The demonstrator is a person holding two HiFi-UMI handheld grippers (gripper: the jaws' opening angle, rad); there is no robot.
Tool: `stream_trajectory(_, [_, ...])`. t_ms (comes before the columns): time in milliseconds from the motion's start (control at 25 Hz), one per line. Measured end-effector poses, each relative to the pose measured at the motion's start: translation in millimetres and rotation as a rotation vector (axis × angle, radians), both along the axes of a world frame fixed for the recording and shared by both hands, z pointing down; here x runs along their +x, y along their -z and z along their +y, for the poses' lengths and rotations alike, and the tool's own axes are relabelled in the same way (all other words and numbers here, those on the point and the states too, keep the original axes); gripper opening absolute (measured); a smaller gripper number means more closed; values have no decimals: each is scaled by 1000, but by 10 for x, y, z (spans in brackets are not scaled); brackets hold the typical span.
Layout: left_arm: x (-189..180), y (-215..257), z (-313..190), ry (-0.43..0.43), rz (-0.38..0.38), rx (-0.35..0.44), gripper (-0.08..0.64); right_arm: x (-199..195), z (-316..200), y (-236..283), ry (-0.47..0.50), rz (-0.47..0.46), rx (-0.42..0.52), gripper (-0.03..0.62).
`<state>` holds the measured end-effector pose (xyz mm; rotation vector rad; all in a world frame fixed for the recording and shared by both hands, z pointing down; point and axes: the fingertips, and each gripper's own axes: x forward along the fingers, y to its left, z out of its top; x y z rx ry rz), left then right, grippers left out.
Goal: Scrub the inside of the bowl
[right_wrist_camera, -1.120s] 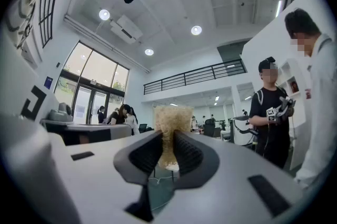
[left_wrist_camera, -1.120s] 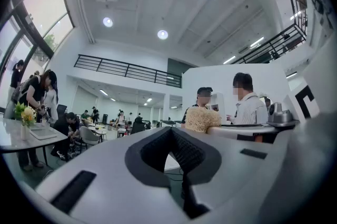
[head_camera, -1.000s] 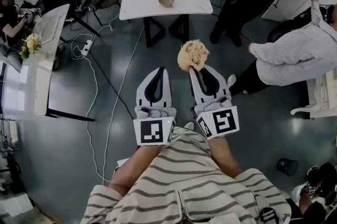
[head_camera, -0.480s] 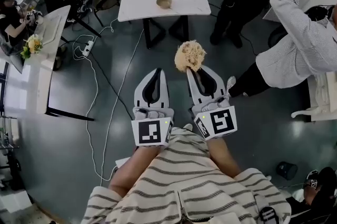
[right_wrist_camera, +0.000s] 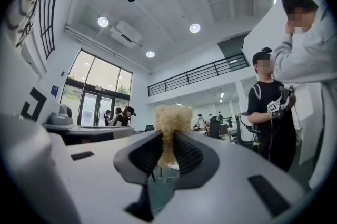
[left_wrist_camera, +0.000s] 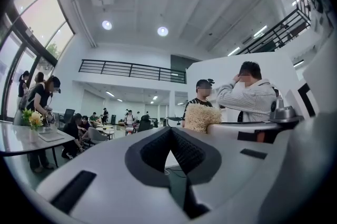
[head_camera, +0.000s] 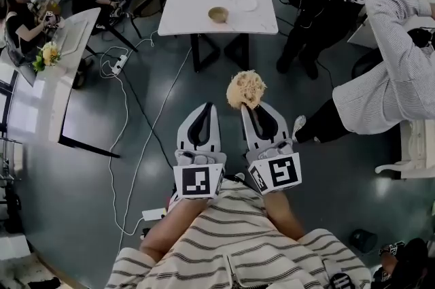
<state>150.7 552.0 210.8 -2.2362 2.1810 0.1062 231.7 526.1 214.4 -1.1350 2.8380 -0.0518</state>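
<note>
The right claw (head_camera: 247,107) is pinching a soft, springy-looking scrubber (head_camera: 246,90) at the frame's centre, and the left claw (head_camera: 206,108) is pressing together on nothing. The bowl (head_camera: 218,14) is sitting well apart on the white bench (head_camera: 197,19) at upper centre. It is looking small and light, likely sliding under scrubbing unless steadied at its rim.
</note>
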Motion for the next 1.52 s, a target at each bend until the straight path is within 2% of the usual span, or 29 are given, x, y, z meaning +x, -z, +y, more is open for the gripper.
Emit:
stream_trajectory(160, [-89,-84,-268,9,4,-14,6,-80,-257,-73,9,6,-19,67])
stream_trajectory(360, [-104,-134,-916,-11,25,-29,6,-138,-826,-101,7,32,-32,67])
stream_trajectory(760, [-848,-80,-1869,-48,30,-22,6,-802,-1784,6,-49,39,-28,67])
stream_trajectory(1000, [-1232,-205,-2407,-81,42,-36,6,-1218,-2302,-109,-77,52,-36,67])
stream_trajectory(1240, [-1570,-245,-2743,-108,52,-41,6,-1559,-2602,-121,-108,78,-53,67])
stream_trajectory(1520, [-1559,-443,-2989,-150,75,-90,6,-1581,-2834,-243,-145,96,-81,67])
